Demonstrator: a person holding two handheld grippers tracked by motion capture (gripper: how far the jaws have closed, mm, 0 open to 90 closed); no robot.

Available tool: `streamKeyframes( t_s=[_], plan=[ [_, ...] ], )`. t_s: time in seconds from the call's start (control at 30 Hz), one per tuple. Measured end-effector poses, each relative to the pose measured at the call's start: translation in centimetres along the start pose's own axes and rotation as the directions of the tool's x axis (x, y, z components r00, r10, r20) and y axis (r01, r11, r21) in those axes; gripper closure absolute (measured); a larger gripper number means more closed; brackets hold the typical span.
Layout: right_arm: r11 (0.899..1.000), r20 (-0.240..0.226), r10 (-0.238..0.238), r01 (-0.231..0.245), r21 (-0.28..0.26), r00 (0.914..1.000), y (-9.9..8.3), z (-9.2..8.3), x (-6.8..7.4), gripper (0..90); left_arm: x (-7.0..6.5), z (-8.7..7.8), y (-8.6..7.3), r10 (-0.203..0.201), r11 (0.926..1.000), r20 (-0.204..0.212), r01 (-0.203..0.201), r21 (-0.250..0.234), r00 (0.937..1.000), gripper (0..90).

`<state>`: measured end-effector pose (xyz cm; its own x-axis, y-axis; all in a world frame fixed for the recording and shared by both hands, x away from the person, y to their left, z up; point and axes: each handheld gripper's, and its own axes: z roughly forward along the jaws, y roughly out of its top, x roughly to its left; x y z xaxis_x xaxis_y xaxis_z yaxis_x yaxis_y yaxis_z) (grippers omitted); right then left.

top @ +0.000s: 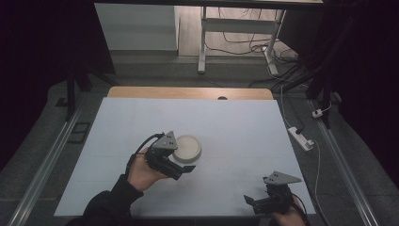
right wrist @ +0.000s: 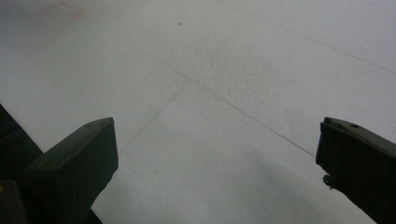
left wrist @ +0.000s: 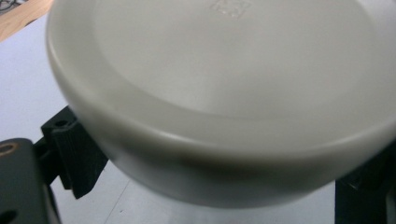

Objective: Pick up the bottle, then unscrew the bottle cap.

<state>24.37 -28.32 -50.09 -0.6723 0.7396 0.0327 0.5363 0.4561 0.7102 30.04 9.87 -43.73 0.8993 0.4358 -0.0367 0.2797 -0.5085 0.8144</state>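
White sheeting covers the table [top: 226, 117], with a strip of bare wood showing along its far edge and dark floor, cables and a power strip [top: 301, 138] beyond its right edge. Near the middle of the sheet, a little toward the near-left, sits a round cream-white bowl [top: 187, 147], seemingly turned bottom-up, since the left gripper view shows a flat base with a faint moulded mark [left wrist: 231, 7]. The left gripper [top: 181, 165] has its jaws spread wide on either side of the bowl [left wrist: 224, 93]; one black jaw sits against the bowl's left flank and the other at its right flank, so it appears to be gripping the bowl across its width, though whether the bowl is off the sheet I cannot tell. The right gripper [top: 251, 201] rests near the near-right corner, jaws wide apart with bare sheet between them [right wrist: 215, 154], holding nothing.

By my reading the bowl has been reached and taken hold of; carrying, turning or placing it is left to do.
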Motion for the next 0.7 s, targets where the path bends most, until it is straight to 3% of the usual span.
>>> streamKeyframes(
  t_s=[0.47,0.57,0.7],
  plan=[
    [0.997,-0.018,0.046,-0.047,-0.065,0.9988,0.1,-0.7,-0.3,0.0,-0.2,0.3,-0.3,-0.007,1.0,0.009,0.007,0.005,0.9999,7.4],
    [0.993,-0.047,0.063,-0.067,-0.102,0.997,0.5,-1.1,-0.2,0.0,-0.2,0.5,-0.5,-0.007,0.9999,0.016,0.007,0.013,0.9999,7.4],
    [0.989,-0.069,0.051,-0.06,-0.135,0.9963,1.1,-1.3,0.2,0.0,-0.3,0.8,-0.6,-0.009,0.9998,0.019,0.008,0.017,0.9998,7.4]
  ],
)
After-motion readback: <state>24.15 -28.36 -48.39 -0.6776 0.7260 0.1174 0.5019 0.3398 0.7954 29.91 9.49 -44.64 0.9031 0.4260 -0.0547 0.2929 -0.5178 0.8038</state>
